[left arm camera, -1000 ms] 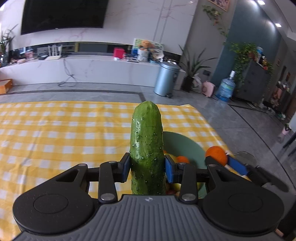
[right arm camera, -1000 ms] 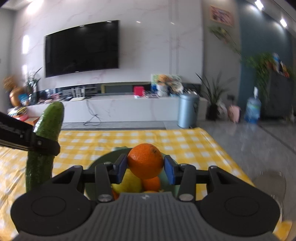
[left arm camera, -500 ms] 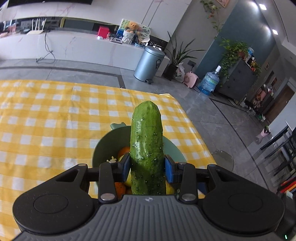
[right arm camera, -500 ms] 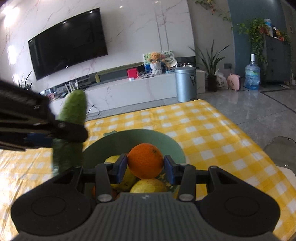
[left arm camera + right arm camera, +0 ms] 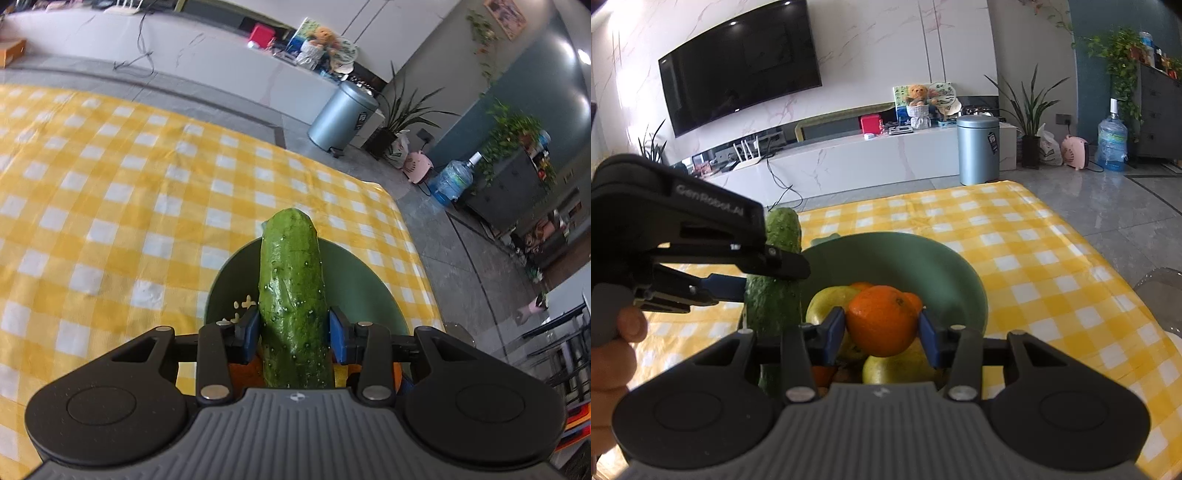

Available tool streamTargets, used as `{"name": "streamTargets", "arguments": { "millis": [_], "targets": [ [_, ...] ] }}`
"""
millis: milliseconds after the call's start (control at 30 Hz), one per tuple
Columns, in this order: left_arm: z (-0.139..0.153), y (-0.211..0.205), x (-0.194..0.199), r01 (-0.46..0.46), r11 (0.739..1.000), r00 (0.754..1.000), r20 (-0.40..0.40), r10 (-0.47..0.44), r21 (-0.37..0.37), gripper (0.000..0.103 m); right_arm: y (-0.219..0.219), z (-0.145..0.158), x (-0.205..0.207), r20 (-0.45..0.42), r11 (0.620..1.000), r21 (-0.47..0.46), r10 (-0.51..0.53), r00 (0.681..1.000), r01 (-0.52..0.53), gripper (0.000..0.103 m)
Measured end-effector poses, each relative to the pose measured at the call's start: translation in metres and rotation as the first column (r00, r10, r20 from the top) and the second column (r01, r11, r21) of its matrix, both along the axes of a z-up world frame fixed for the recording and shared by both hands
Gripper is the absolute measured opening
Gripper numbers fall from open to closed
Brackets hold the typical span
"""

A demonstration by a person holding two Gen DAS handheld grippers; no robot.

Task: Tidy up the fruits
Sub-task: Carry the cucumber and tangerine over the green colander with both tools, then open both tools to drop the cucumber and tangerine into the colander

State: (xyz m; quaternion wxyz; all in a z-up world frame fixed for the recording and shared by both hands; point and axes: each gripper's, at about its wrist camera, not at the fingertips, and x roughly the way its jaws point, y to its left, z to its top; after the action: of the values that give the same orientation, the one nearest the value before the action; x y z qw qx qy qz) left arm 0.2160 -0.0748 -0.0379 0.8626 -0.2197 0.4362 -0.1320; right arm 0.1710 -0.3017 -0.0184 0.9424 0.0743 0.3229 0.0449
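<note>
The left gripper [image 5: 291, 334] holds a cucumber [image 5: 291, 299] upright, blue pads pressed on both flanks near its lower half. The right gripper [image 5: 882, 328] clamps an orange [image 5: 881, 319] across its widest part. Both loads hang over a green bowl [image 5: 960, 273] on a yellow checked tablecloth [image 5: 1034, 258].

Handling, as judged: the cucumber is stiff, long and glossy, probably slippery; a grip nearer mid-length would limit swinging. The orange is round and firm with a yielding peel, so moderate pressure across the middle suits it.

Obstructions: the bowl already contains yellow-green fruit [image 5: 827, 299] and further oranges, leaving little free floor. The two grippers work close together at the bowl's left rim and could collide. A hand [image 5: 613, 343] shows at the left gripper's handle.
</note>
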Motion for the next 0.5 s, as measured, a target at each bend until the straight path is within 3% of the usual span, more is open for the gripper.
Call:
{"name": "streamTargets", "arguments": {
  "millis": [500],
  "targets": [
    [-0.0104,-0.0040,0.0052,0.007,1.000,0.998,-0.058,-0.005,0.025,0.047,0.0007,-0.0038,0.0049,-0.023,1.000,-0.005,-0.010,1.000,0.010,0.041]
  ]
}}
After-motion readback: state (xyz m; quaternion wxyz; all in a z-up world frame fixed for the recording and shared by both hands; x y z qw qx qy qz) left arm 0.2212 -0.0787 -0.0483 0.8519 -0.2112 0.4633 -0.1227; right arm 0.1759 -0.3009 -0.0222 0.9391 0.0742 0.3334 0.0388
